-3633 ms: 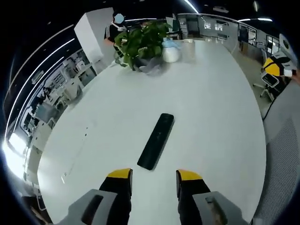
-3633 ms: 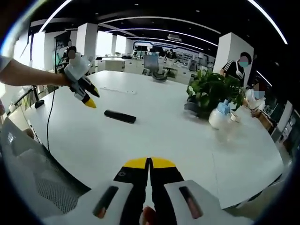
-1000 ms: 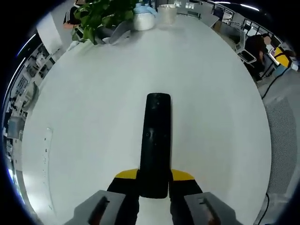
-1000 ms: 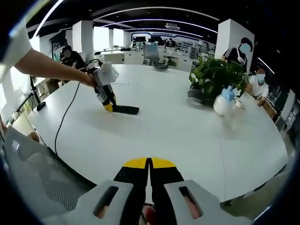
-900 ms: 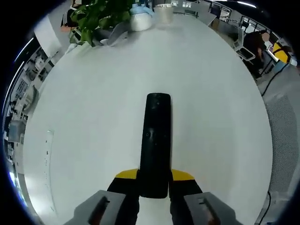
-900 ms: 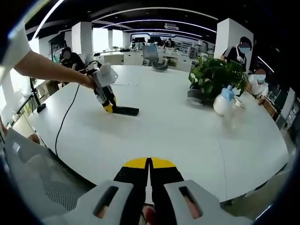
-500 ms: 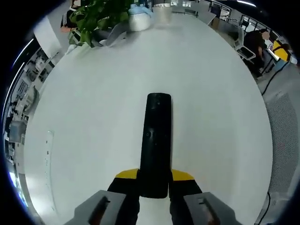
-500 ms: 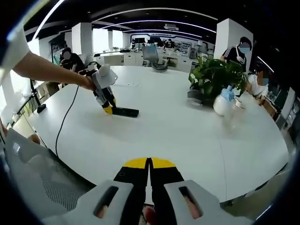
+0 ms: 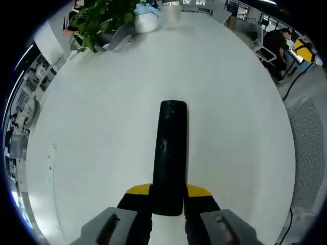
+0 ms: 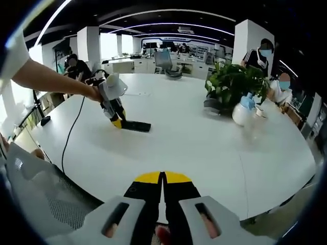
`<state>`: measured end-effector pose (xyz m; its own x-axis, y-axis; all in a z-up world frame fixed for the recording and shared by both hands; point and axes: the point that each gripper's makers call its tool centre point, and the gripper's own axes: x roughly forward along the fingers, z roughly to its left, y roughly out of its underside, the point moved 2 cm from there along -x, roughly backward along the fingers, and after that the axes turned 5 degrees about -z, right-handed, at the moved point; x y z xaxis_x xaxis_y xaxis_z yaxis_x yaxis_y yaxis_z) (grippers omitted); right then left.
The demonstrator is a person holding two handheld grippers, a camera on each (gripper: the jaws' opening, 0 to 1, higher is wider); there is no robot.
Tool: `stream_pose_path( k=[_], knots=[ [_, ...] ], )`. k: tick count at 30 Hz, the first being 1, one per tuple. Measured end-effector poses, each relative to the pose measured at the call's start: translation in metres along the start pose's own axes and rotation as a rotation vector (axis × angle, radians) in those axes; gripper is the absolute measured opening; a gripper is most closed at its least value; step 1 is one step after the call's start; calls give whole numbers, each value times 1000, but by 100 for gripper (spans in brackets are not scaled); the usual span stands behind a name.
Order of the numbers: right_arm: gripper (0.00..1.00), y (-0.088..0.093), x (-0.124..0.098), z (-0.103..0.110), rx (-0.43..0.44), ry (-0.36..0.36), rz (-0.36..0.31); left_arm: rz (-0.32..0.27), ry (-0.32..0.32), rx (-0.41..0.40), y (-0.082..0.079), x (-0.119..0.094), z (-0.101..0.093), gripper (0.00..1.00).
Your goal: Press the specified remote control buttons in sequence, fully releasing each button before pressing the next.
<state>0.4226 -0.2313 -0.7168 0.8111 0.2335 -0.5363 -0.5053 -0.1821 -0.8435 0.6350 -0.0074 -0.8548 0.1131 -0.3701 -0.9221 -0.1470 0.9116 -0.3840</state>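
A long black remote control (image 9: 169, 148) lies flat on the white table (image 9: 102, 127) and points away from me. My left gripper (image 9: 168, 196) is shut on its near end, with a yellow-tipped jaw on each side. The right gripper view shows that gripper (image 10: 118, 122) from the side, held by a person's hand and tilted down onto the remote (image 10: 136, 126) on the table's left part. My right gripper (image 10: 162, 178) hovers at the near edge of the table (image 10: 204, 148), shut with nothing between its fingers, far from the remote.
A potted plant (image 10: 232, 84) and a white spray bottle (image 10: 242, 114) stand at the far right of the table; the left gripper view has the plant (image 9: 97, 20) at the top. A black cable (image 10: 71, 138) trails off the table. A grey mesh chair (image 10: 41, 204) stands below. People sit farther back.
Since 3.6 s ago my left gripper has come down to the remote and shut on its near end. Over the last second nothing but slight camera shifts. The right gripper stays shut.
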Motion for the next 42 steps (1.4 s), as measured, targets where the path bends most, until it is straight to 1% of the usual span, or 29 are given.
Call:
stream_pose_path(
  k=[4, 7, 10, 17, 20, 24, 27, 30, 33, 39, 42],
  knots=[
    [0, 2, 1, 1, -20, 0, 13, 3, 1, 0, 0, 0, -3, 22],
    [0, 3, 2, 4, -24, -19, 26, 12, 2, 2, 0, 0, -7, 22],
    [0, 0, 2, 5, -31, -23, 6, 19, 5, 6, 0, 0, -9, 22],
    [0, 0, 2, 6, -44, -28, 7, 26, 10, 17, 0, 1, -11, 22],
    [0, -2, 2, 6, -50, -22, -6, 25, 12, 16, 0, 1, -15, 22],
    [0, -2, 2, 7, -65, -22, -6, 31, 21, 24, 2, 0, -20, 22],
    [2, -5, 2, 8, -75, -23, -24, 39, 29, 41, 3, 0, -24, 22],
    [6, -7, 1, 9, -80, -23, -38, 41, 31, 47, 4, 0, -28, 22],
    [7, -8, 1, 8, -83, -21, -42, 41, 34, 50, 4, 0, -33, 22],
    [19, -13, -1, 5, -84, 4, -82, 39, 34, 61, 5, -1, -39, 22],
    [20, -14, -1, 4, -77, 5, -90, 43, 38, 58, 6, -1, -40, 22]
  ],
)
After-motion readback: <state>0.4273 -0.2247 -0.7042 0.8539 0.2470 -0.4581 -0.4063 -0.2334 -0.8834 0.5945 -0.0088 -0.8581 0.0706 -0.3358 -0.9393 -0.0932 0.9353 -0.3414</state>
